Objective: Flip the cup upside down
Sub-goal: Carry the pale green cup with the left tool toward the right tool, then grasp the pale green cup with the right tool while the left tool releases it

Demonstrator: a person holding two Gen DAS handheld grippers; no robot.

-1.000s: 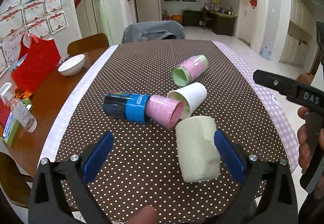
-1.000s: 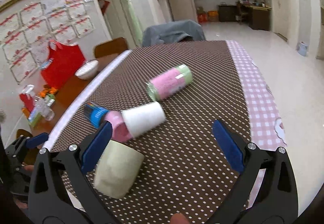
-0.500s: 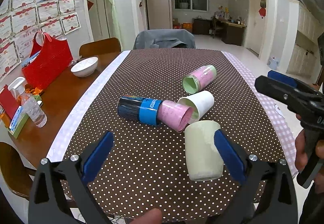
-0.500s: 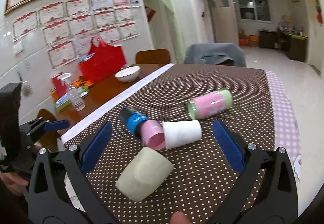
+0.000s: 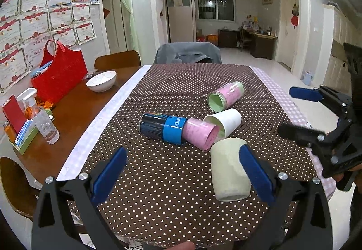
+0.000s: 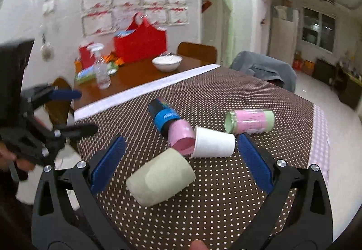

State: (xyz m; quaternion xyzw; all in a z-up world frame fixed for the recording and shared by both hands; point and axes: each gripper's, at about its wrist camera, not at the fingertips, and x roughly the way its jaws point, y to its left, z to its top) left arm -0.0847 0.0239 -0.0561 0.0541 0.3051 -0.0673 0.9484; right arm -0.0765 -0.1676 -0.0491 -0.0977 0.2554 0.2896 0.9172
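- Pale green and matte, the ceramic-looking cylindrical cup [image 5: 229, 169] lies on its side on the brown polka-dot cloth of the bench [image 5: 158, 182], just ahead of both hand-held grippers; its base faces the left one.
- In the left wrist view the cup sits against the inner side of the left hand-held gripper's [image 5: 182, 172] right blue pad, off-centre between widely spread fingers that grip nothing.
- The right hand-held gripper [image 6: 179, 160] is likewise wide and empty, hovering above the bench with the cup low between its fingers, nearer the left pad; this looks like an approach to grasp the cup for turning.
- Beyond the cup lie a white paper cup [image 5: 222, 122], a pink paper cup [image 5: 199, 134] nested in a dark blue-banded can [image 5: 161, 125], and a pink-and-green cylindrical tin [image 5: 226, 97], crowding the far side.
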